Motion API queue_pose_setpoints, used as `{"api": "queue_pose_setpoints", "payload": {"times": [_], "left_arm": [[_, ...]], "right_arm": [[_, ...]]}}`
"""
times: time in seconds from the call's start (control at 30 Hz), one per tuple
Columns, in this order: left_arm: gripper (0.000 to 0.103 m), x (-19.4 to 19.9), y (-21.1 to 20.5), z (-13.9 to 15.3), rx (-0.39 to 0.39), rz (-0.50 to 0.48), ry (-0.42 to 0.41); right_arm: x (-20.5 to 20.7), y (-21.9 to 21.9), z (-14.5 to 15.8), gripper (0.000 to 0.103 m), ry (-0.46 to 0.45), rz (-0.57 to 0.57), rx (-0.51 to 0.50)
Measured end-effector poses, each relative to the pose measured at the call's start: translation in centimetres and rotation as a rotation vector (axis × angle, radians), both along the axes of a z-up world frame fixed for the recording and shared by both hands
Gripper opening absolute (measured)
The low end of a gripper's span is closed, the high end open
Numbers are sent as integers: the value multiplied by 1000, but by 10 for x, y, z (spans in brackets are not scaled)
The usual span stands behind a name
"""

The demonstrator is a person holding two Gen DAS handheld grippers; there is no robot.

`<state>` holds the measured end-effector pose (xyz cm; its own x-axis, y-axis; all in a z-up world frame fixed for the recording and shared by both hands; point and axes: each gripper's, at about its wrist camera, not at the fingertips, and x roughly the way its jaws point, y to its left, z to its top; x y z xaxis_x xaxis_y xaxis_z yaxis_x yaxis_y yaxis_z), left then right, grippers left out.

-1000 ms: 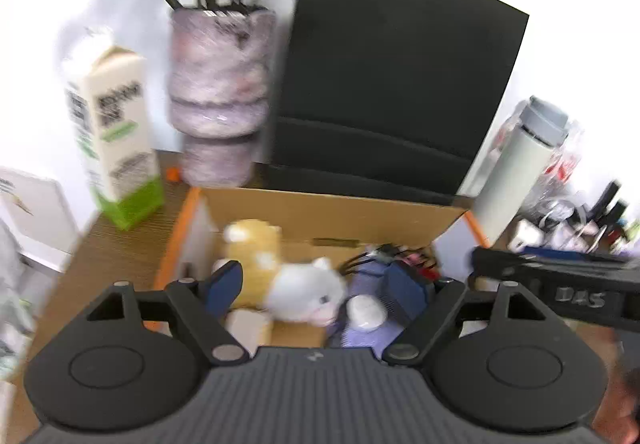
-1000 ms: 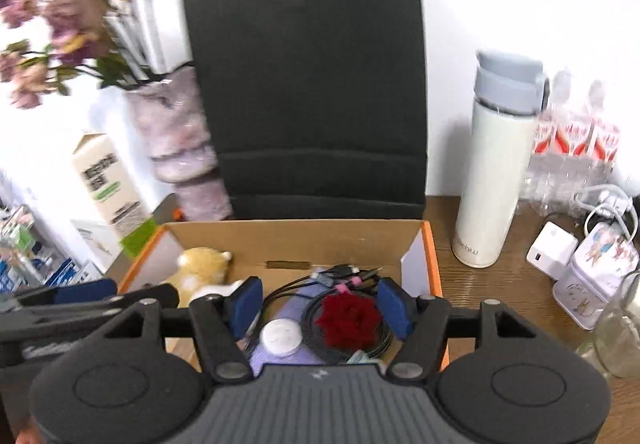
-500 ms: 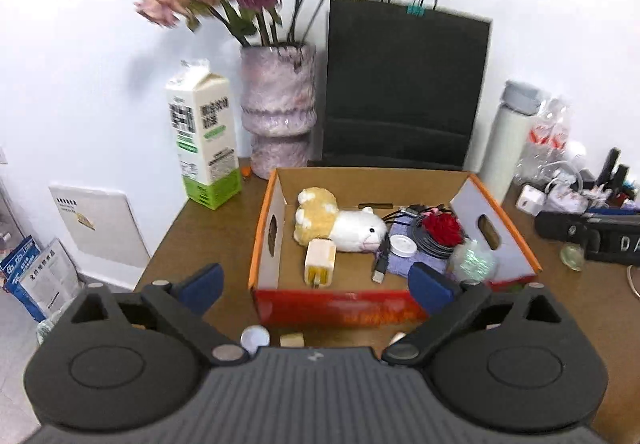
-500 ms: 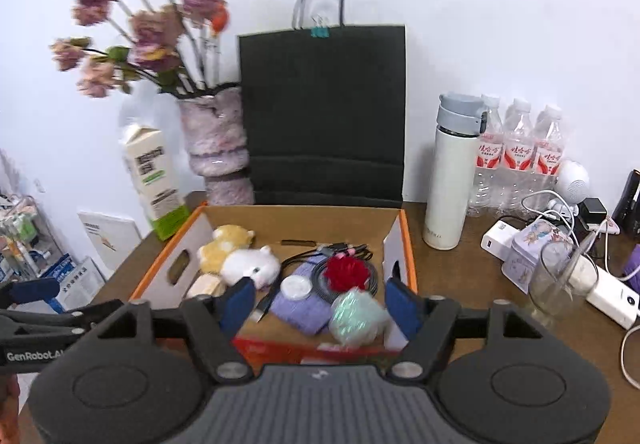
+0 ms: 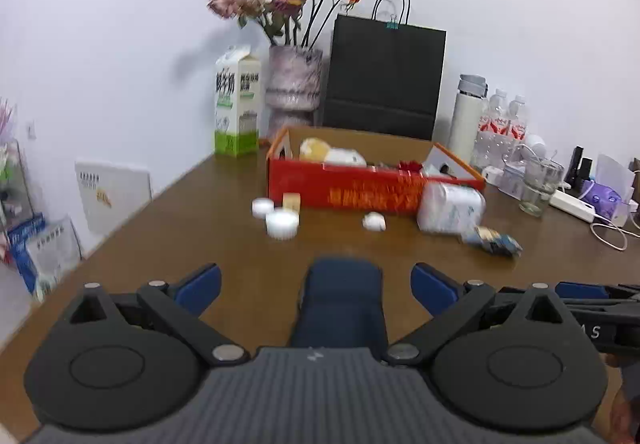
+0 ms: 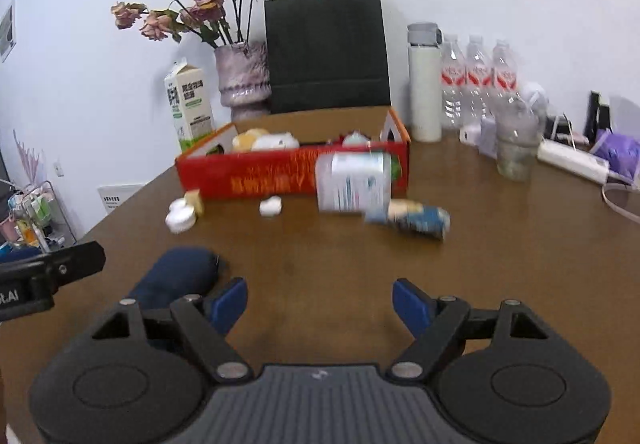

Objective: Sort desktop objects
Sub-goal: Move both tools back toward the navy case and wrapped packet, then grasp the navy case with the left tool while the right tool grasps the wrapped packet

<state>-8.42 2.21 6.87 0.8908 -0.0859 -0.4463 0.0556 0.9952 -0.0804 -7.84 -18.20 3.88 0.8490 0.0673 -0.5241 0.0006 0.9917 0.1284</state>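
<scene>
- Left wrist view: the left gripper [image 5: 316,286] is hovering, jaws released and just widened; a dark blue pouch [image 5: 340,300] is lying untouched between them on the surface [image 5: 224,220], red box [image 5: 340,190] at 12 o'clock.
- Right wrist view: the right gripper [image 6: 320,304] is hanging with empty jaws spread, pouch [image 6: 176,276] at 10 o'clock.

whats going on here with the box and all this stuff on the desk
A person holds a gripper in each hand, sorting desk clutter into the red box. Both the left gripper and right gripper have just been opening and hold nothing. A dark blue pouch lies between the left one's fingers, untouched.
</scene>
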Motion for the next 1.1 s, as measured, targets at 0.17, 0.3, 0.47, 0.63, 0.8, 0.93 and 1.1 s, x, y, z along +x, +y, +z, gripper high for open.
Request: {"api": "queue_pose_setpoints", "payload": {"times": [0.17, 0.3, 0.47, 0.63, 0.8, 0.93, 1.1], "left_arm": [[103, -37, -1, -19, 52, 1, 13], [103, -44, -5, -24, 61, -23, 21], [103, -20, -12, -22, 87, -69, 22], [103, 17, -22, -23, 127, -130, 33], [99, 68, -21, -34, 108, -146, 138], [87, 98, -21, -41, 96, -154, 204], [70, 113, -17, -50, 31, -178, 237]], "right_arm": [[-53, 6, -13, 80, -48, -12, -66], [-70, -4, -18, 80, -50, -39, -61], [-52, -23, -13, 80, -36, -66, -39], [-10, -40, -9, 80, 14, -46, -68], [58, -61, -7, 80, 48, -19, -79], [121, -73, -16, 72, 112, -21, -64], [165, -71, -25, 52, 134, -17, -101]]}}
